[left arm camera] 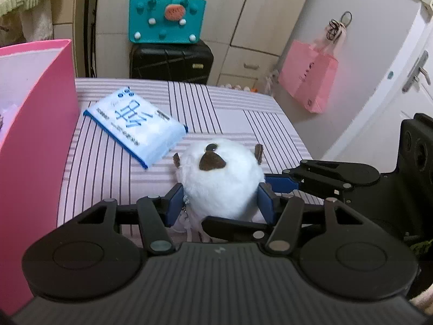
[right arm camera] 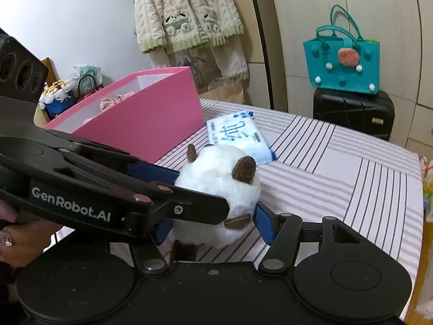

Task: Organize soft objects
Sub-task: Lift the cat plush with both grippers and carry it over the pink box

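A round white plush toy (left arm camera: 220,181) with brown ears and nose sits on the striped tablecloth. My left gripper (left arm camera: 220,203) has its blue pads against both sides of the plush. My right gripper (right arm camera: 213,216) also brackets the plush (right arm camera: 219,187), with the blue pads touching its sides; it comes in from the right in the left wrist view (left arm camera: 281,182). A pink box (right arm camera: 140,119) stands to the left, with pink soft things inside. A blue-white tissue pack (left arm camera: 135,124) lies beyond the plush.
The table (right arm camera: 338,178) has a striped pink cloth; its far and right edges drop off. A black suitcase (left arm camera: 170,59) with a teal bag (left arm camera: 166,19) stands behind. A pink paper bag (left arm camera: 308,78) hangs on the door at right.
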Demonstrator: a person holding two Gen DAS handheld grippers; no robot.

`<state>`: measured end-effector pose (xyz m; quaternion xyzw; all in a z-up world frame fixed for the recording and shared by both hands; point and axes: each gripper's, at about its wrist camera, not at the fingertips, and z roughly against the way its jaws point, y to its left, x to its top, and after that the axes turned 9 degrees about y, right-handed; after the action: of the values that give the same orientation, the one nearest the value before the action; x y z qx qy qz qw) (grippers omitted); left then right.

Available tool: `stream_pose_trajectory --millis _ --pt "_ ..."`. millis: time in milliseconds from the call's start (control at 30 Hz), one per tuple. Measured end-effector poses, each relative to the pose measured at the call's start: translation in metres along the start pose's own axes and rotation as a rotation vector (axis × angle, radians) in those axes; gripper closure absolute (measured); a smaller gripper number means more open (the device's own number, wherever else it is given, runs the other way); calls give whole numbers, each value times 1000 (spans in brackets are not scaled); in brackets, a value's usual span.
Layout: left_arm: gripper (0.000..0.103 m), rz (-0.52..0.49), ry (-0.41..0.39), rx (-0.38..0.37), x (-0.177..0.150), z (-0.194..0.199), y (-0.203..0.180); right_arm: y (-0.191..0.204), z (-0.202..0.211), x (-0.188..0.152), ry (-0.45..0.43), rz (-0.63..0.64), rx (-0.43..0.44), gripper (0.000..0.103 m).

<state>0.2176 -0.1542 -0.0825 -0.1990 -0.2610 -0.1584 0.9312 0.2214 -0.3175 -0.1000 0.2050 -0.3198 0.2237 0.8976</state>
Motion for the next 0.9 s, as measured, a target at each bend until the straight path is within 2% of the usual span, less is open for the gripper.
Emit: stream_pose_trajectory --millis 267,400,700,900 --pt "46 -35 35 -57 -16 32 -6 34 29 -12 7 -35 -34 33" --pt "46 -20 88 -84 -23 43 -2 43 36 -15 44 -69 -4 33" --pt "47 -24 202 -145 -35 77 13 78 52 -16 139 -50 57 34" --pt "47 -61 183 -132 -38 111 19 113 65 -4 145 29 46 35"
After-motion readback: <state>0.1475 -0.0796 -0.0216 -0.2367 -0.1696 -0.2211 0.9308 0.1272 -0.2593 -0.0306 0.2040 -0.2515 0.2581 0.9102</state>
